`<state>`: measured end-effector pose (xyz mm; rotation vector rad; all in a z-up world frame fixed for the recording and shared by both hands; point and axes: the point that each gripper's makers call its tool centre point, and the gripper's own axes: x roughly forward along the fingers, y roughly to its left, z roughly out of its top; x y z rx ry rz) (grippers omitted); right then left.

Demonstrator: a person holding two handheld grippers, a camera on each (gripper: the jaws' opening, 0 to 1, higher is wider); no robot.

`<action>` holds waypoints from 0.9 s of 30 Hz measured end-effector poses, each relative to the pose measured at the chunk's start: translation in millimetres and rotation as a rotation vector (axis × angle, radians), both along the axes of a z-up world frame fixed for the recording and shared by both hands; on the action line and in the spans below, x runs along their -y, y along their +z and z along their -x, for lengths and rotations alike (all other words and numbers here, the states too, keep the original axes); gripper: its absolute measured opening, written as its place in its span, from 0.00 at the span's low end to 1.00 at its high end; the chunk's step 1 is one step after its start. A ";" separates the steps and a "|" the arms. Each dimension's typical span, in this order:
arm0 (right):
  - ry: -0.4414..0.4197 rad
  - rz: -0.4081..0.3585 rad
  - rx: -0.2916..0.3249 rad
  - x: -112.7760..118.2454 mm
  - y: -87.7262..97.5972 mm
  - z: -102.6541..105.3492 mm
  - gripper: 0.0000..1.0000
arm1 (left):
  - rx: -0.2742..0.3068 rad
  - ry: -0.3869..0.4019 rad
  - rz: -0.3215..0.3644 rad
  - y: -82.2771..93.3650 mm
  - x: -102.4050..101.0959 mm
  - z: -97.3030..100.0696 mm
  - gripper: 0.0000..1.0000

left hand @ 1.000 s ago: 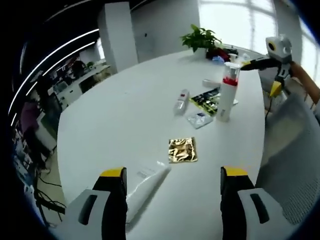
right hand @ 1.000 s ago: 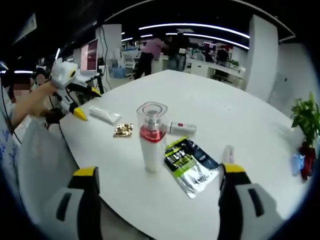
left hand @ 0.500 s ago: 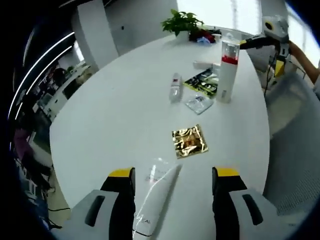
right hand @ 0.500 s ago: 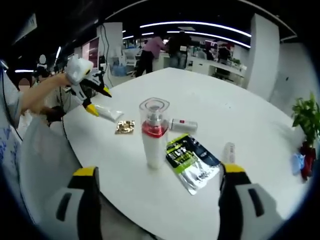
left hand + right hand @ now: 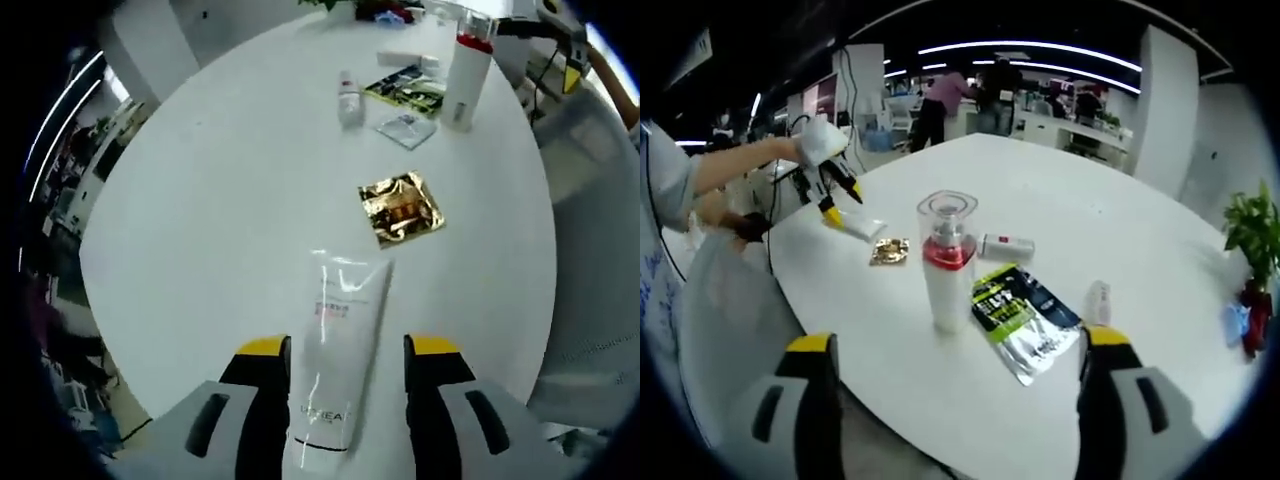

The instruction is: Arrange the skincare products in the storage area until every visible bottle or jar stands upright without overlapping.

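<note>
Risk: the white tube (image 5: pixel 335 375) lies flat and looks slick. If I close my left gripper (image 5: pixel 345 352) on its rounded body, I expect it could squirt forward or roll, toward the gold sachet (image 5: pixel 402 208).
Risk, second: the tube's flat crimped end points away from me. Standing it on the wrong end would likely let it topple.
Tube vs. left jaws: it lies lengthwise between the two yellow-tipped jaws, cap end nearest the camera, crimped end reaching past the tips. Whether either jaw touches it I cannot tell.
Left jaws: parted just wider than the tube, nothing clamped.
Right gripper (image 5: pixel 955 343): jaws spread wide, nothing between them, hovering near the table edge (image 5: pixel 970 455).
Pump bottle (image 5: pixel 948 262): upright, clear cap, red collar, ahead of my right jaws and well apart from the tube.
Lying flat nearby: green-and-black pouch (image 5: pixel 1025 320) just beside the pump bottle; small red-capped bottle (image 5: pixel 1007 246) beyond it; clear small bottle (image 5: pixel 1098 302) on its side.
Judgement: tube, small bottle and clear bottle not yet upright.
</note>
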<state>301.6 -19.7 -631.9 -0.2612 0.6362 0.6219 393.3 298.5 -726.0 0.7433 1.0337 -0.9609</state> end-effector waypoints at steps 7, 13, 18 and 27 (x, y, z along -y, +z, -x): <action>-0.006 0.001 -0.002 2.4 -1.1 1.0 1.00 | -0.034 -0.022 -0.042 -14.5 -7.5 -5.5 0.37; -0.015 0.005 -0.009 6.2 -2.8 2.2 1.00 | -0.055 -0.058 -0.112 -24.1 -21.7 -4.8 0.32; -0.016 0.005 -0.013 6.4 -4.3 2.2 1.00 | -0.068 -0.050 -0.105 -25.6 -23.9 -7.3 0.30; -0.010 0.007 -0.014 4.3 -4.3 1.7 1.00 | -0.060 -0.040 -0.097 -26.3 -26.5 -10.8 0.28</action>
